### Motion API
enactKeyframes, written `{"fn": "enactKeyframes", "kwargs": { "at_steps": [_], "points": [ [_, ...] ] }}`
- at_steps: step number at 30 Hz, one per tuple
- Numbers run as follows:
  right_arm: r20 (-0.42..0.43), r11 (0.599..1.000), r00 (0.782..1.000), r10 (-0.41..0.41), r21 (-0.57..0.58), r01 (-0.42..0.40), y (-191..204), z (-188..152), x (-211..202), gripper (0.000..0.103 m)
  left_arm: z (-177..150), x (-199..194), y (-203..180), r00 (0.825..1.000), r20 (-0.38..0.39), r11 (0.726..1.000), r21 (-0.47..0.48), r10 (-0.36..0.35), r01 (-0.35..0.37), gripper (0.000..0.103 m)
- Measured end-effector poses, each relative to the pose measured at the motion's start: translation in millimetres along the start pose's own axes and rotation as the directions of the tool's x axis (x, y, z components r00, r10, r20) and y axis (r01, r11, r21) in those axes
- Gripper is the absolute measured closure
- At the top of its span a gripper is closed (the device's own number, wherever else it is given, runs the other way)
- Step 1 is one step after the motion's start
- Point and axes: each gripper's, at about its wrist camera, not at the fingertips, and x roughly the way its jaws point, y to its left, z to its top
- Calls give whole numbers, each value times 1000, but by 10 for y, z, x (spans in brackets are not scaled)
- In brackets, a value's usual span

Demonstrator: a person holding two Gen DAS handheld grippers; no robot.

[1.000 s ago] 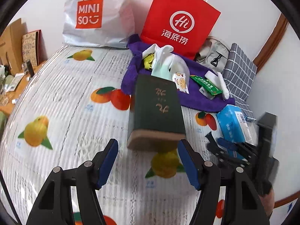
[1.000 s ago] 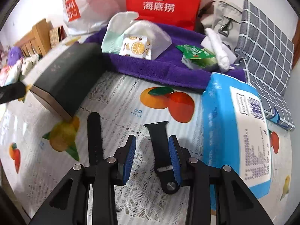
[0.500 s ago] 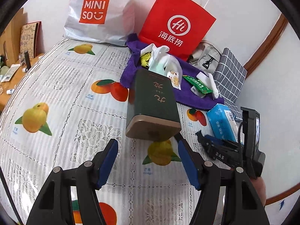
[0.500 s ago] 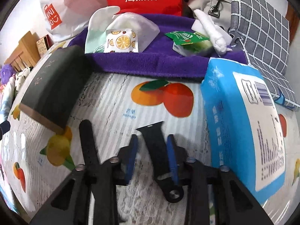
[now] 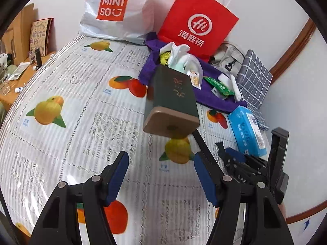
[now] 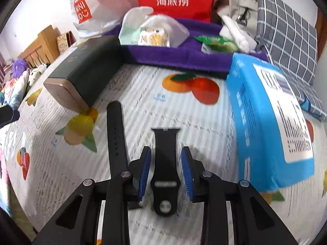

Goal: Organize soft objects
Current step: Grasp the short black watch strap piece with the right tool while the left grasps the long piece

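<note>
Two black watch strap halves lie on the fruit-print tablecloth. The short half with the pin lies between the blue pads of my right gripper, whose jaws stand slightly apart from it. The long half lies just left of that gripper. My left gripper is open and empty above the cloth, in front of a dark green tin box. A blue tissue pack lies to the right. A purple towel at the back carries wipe packs and tissue bags.
A red paper bag and a white MINISO bag stand against the wall. A grey checked pouch and a beige bag sit at the back right. A wooden desk is at the left.
My right gripper's jaws have opened a little around the short strap half, which now lies on the cloth. My left gripper has drawn back and up from the green box.
</note>
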Motion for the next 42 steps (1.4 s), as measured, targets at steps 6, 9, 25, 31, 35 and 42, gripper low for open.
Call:
{"fn": "enactKeyframes", "kwargs": {
  "at_steps": [6,9,25,31,35,42],
  "points": [
    [2,996,998,65,66,-65,-118,-79,-128,83,-115,104,-191,998,-35,998,31,48,-47,39],
    [48,996,997,54,69,-58,-167,-218,-401,83,-161,231,-319,996,-65,997,43,65,-62,39],
    [133,983,990,-43,182,18,-824,-790,-964,83,-291,1085,-1253,981,-107,968,210,159,-134,36],
    [124,973,992,-28,230,-2,-958,-846,-848,83,-357,1184,-1438,960,-71,921,311,270,-236,33],
    [131,969,991,-19,248,-14,-1003,-905,-852,83,-373,1007,-1177,946,-86,920,275,312,-278,32],
    [132,963,991,9,265,-44,-1018,-917,-786,83,-363,962,-1107,950,-85,916,302,302,-264,35]
  ]
}}
